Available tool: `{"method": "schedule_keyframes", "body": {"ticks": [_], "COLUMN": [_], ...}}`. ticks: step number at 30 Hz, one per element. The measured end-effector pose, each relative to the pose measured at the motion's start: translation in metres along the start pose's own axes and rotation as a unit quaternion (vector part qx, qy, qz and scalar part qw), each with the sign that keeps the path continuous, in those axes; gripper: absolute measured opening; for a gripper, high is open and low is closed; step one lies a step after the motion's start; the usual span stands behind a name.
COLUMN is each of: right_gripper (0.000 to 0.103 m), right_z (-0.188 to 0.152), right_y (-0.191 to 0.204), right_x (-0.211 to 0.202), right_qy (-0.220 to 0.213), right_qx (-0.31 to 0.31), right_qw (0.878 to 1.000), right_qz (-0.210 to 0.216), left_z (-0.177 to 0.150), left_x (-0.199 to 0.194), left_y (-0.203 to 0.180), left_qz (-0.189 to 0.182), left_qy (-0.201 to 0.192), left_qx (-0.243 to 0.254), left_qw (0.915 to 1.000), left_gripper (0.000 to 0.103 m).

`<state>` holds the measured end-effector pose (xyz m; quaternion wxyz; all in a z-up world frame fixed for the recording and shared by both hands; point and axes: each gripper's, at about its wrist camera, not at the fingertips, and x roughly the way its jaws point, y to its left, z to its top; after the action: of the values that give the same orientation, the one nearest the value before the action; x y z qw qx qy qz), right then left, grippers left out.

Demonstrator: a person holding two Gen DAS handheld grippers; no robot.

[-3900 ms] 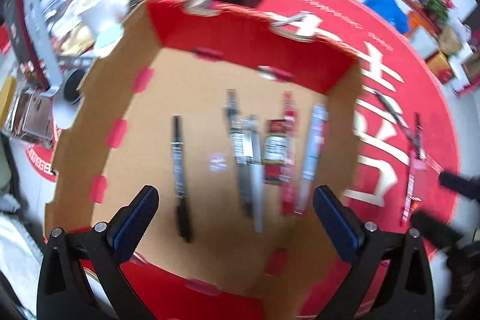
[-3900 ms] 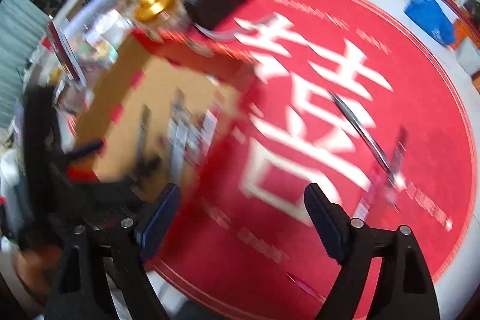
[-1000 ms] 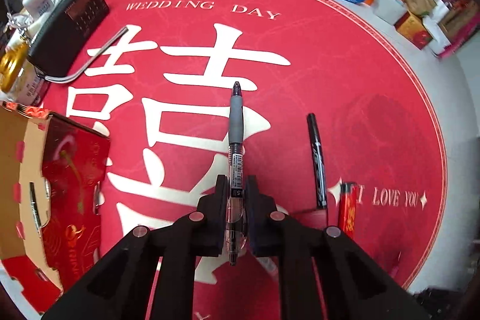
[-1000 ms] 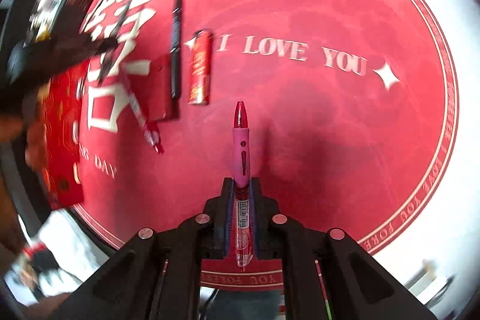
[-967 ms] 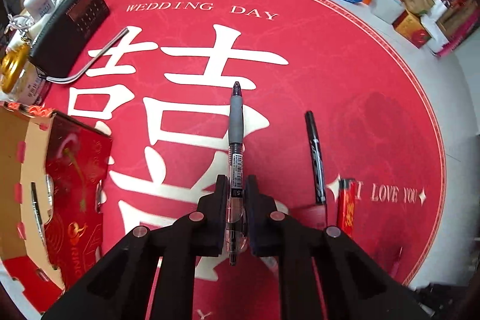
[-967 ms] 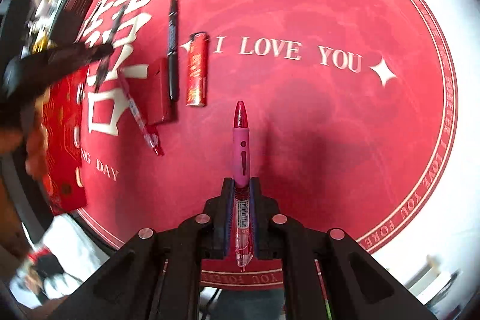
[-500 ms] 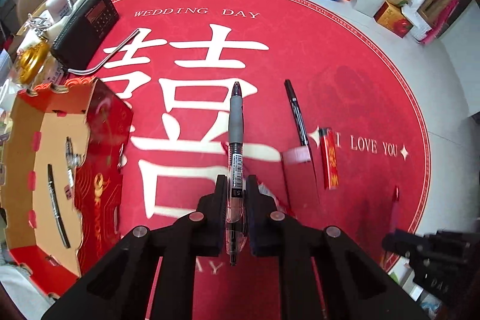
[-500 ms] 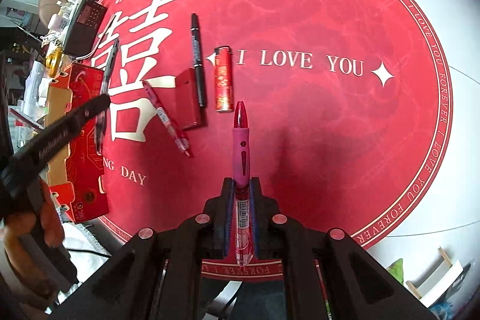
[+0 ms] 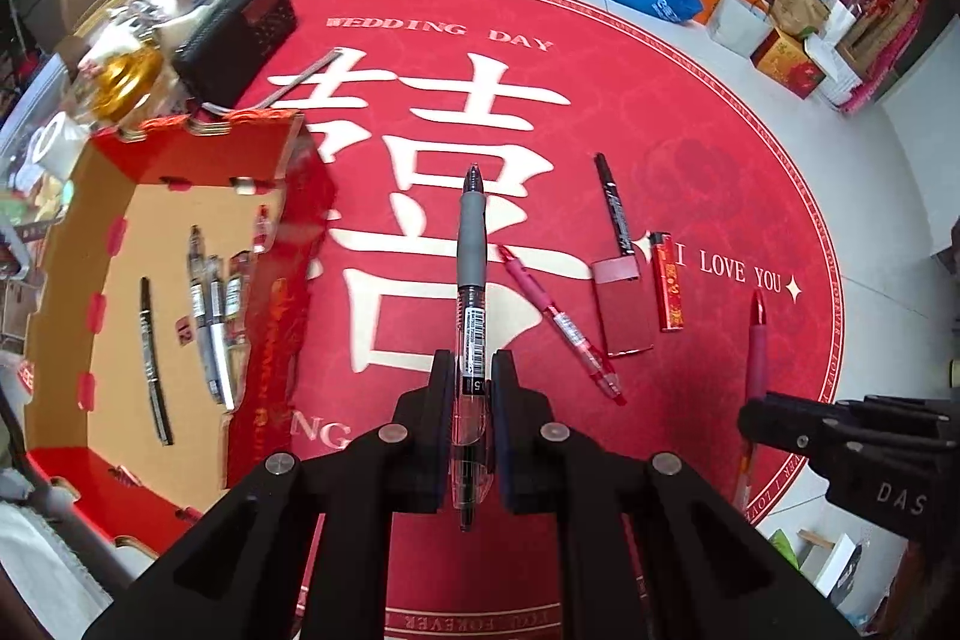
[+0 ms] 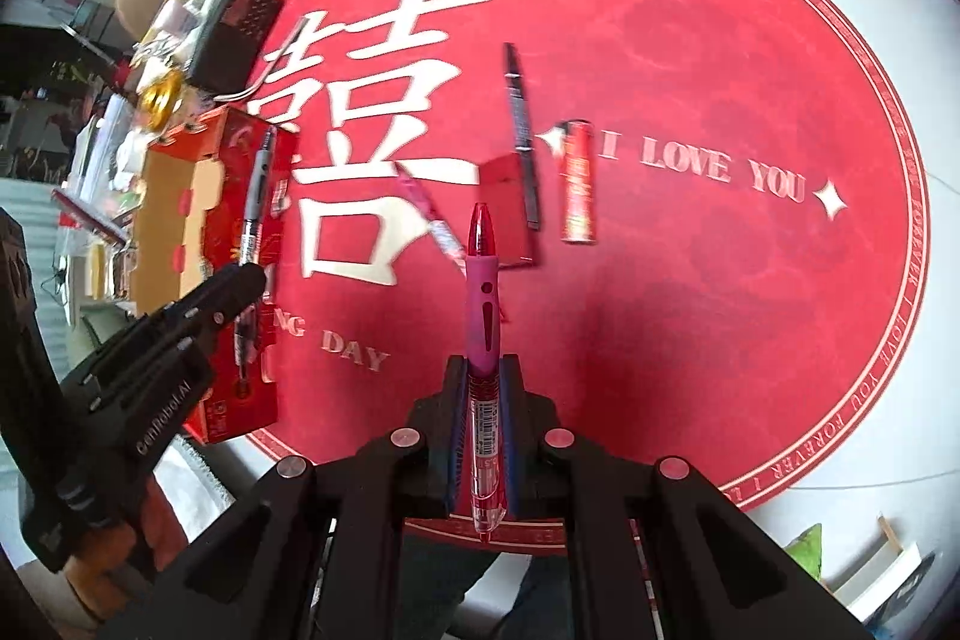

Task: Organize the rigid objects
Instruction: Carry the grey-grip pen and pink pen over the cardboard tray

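Pens: the left gripper squeezes a gray pen, the right gripper squeezes a pink pen, above the red mat.

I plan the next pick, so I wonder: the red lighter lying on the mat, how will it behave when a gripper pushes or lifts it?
The red lighter looks short and boxy, so it probably slides, not rolls. It lies flat on the red mat, so it can hardly tip. Its glossy case may slip between the pads.

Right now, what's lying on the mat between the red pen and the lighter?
In the left wrist view, a flat dark red case lies between the red pen and the lighter.
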<state>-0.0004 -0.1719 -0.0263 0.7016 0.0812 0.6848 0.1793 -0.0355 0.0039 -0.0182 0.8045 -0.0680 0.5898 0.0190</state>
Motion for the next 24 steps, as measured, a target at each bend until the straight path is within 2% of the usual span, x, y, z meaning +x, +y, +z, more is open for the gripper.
{"method": "schedule_keyframes", "body": {"ticks": [6, 14, 24], "right_gripper": [0.011, 0.011, 0.011], "right_z": [0.008, 0.021, 0.030], "right_y": [0.043, 0.116, 0.202], "right_x": [0.001, 0.009, 0.037], "right_qy": [-0.001, 0.000, 0.011], "right_qx": [-0.038, -0.107, -0.177], "right_qw": [0.999, 0.994, 0.983], "right_qz": [0.006, 0.022, 0.049], "left_z": [-0.002, -0.007, -0.026], "left_x": [-0.023, -0.045, -0.041], "left_y": [0.035, 0.098, 0.170], "left_qz": [0.006, 0.043, 0.099], "left_qy": [-0.021, -0.046, -0.028], "left_qx": [-0.036, -0.090, -0.149], "left_qw": [0.9991, 0.9939, 0.9836], "left_gripper": [0.013, 0.013, 0.013]}}
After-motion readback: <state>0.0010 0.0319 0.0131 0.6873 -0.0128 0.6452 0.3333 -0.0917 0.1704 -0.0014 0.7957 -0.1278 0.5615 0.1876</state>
